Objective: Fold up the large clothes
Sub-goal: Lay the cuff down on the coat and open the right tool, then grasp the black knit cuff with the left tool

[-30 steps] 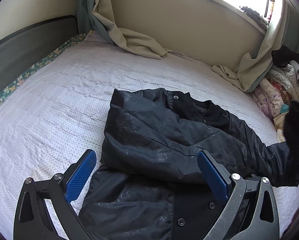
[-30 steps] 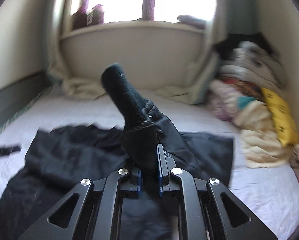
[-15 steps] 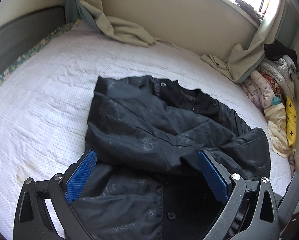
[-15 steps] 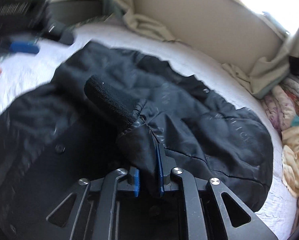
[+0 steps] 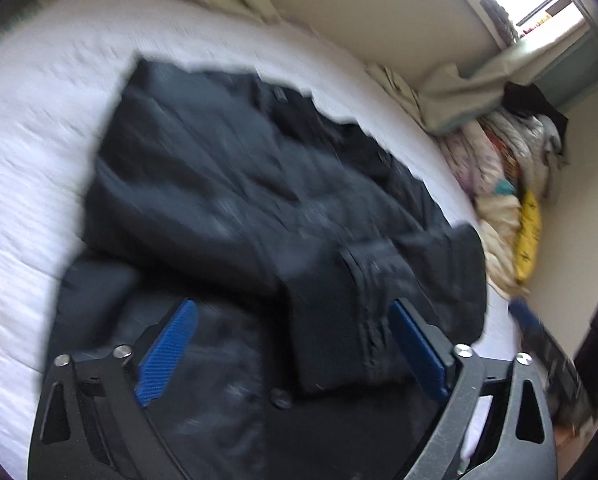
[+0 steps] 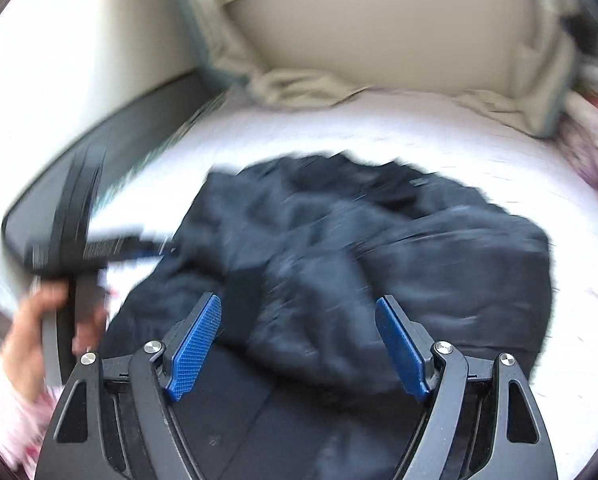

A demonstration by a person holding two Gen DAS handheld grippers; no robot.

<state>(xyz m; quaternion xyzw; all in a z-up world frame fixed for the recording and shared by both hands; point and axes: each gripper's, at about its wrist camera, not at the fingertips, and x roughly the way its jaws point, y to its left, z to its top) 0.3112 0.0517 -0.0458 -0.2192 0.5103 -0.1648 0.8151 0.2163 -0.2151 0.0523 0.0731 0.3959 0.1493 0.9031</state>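
The black jacket lies spread on the white bed, both sleeves drawn in across its chest, so the body is narrowed for the next fold. The right sleeve with its knit cuff rests over the front, just ahead of the left hand-held gripper. That gripper's blue pads stand wide and are closing a little, pressing nothing, angled down over the jacket's lower part. The right hand-held gripper is opening, its jaws apart above the cloth with nothing clamped, also tilted downward. At the left of the right wrist view a hand in a pink sleeve grips the other tool's handle.
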